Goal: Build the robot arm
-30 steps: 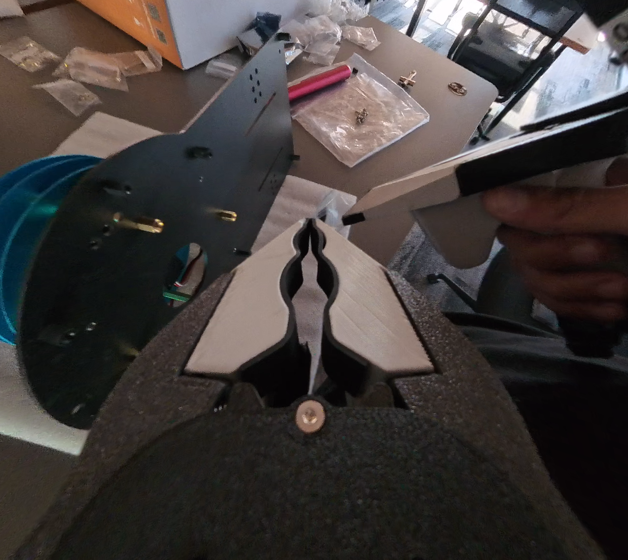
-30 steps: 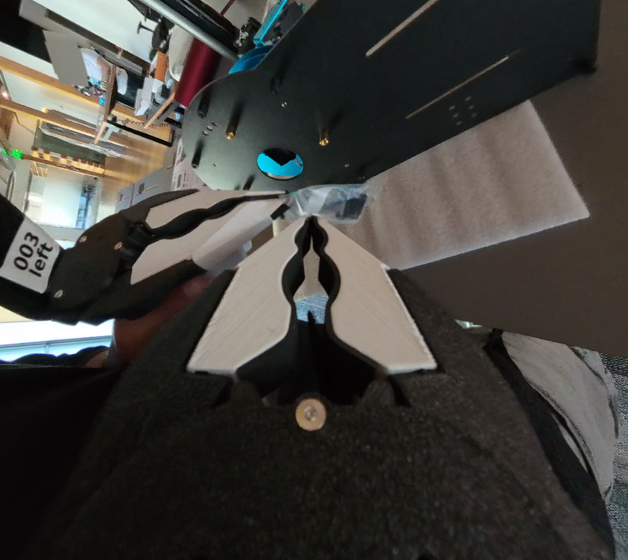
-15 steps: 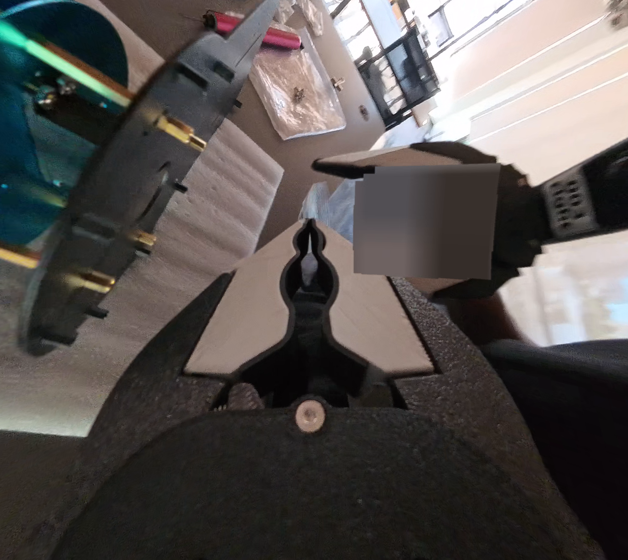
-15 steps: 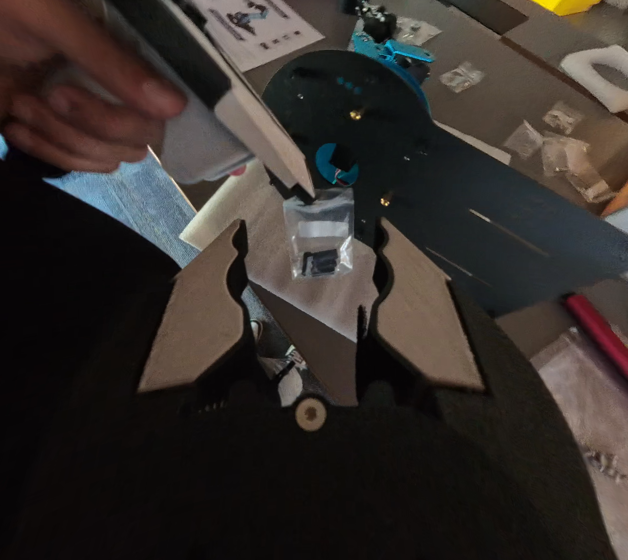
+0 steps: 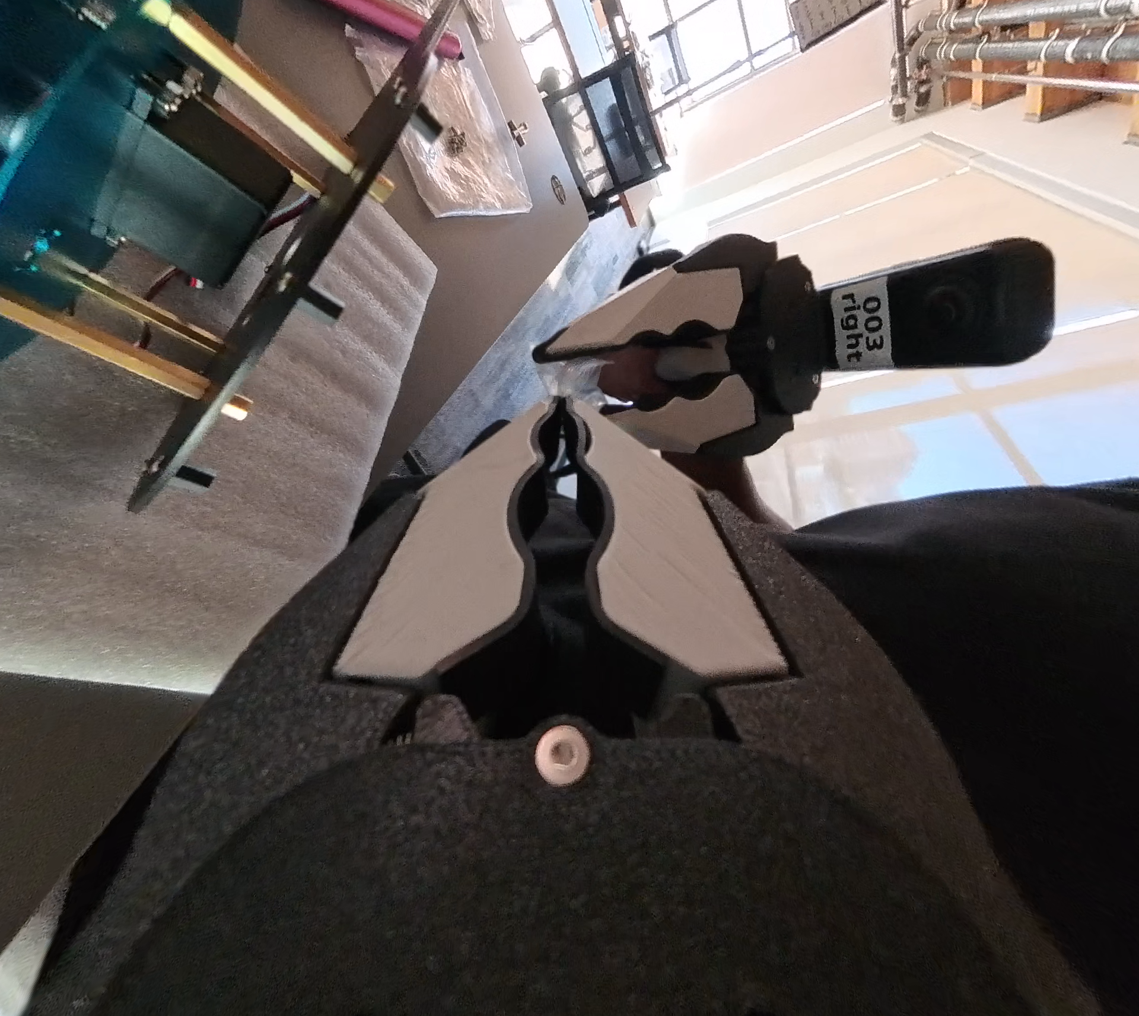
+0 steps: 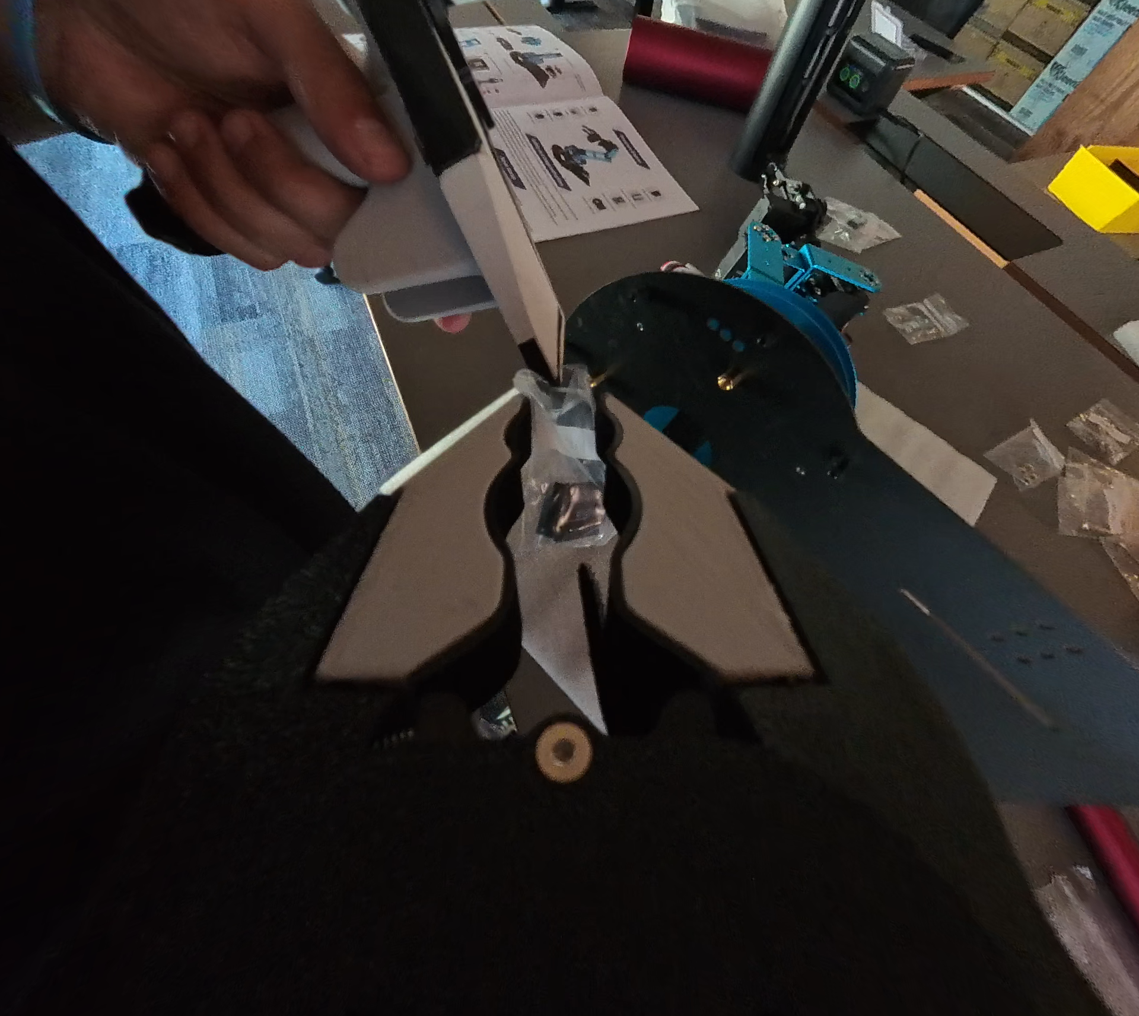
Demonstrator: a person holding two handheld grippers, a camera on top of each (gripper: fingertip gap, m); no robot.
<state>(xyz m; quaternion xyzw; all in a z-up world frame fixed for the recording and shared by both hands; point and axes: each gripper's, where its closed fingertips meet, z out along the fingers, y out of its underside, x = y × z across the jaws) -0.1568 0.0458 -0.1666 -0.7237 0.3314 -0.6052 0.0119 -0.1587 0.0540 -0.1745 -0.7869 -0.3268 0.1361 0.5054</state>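
The left gripper [image 6: 551,363] pinches the bag [image 6: 564,468] top; the bag hangs between the right gripper's [image 6: 564,413] parted fingers.

I count two tongs: the left tongs [image 6: 545,370] and the right tongs [image 6: 564,419]. Between them I see one small clear bag [image 6: 564,468] of dark parts. One black plate [image 6: 770,431] lies on the tabletop [image 6: 986,370], with one blue assembly [image 6: 801,271] at its far end. Two brass standoffs [image 6: 727,379] rise from the plate. I count two yellow boxes [image 6: 1097,185] on the right, one open booklet [image 6: 555,135], one black cylinder [image 6: 801,55], and one hand [image 6: 185,92].
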